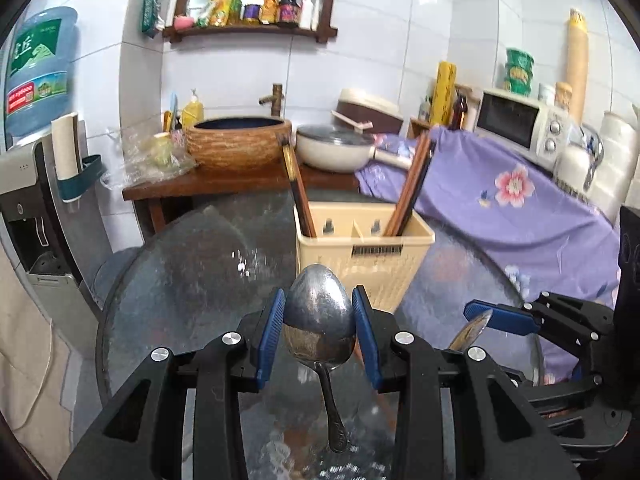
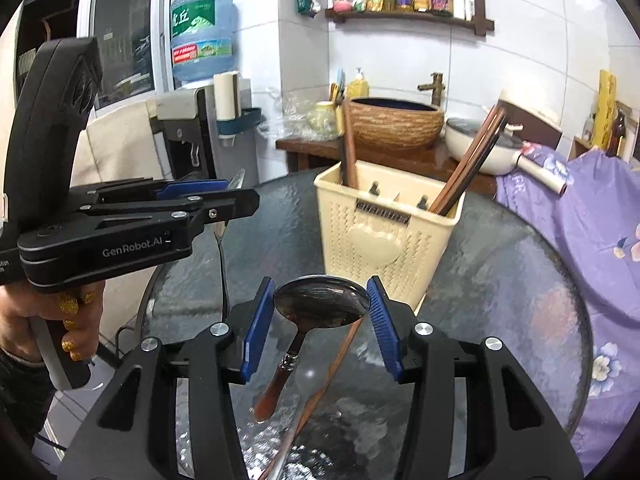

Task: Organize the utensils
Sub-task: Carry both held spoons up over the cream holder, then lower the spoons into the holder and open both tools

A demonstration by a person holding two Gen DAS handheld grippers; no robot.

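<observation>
Left gripper: clamped on steel spoon bowl, handle hanging. Right gripper: clamped on wooden-handled spoon. Both just before cream utensil caddy; tip handles down into a compartment clear of the chopsticks.

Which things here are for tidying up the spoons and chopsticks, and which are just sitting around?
For the job:
- metal spoon in the left gripper
- wooden-handled spoon in the right gripper
- cream utensil basket
- chopsticks in it
- loose chopstick on the glass table

Just lying about:
- pan
- toaster oven
- water jug
</observation>
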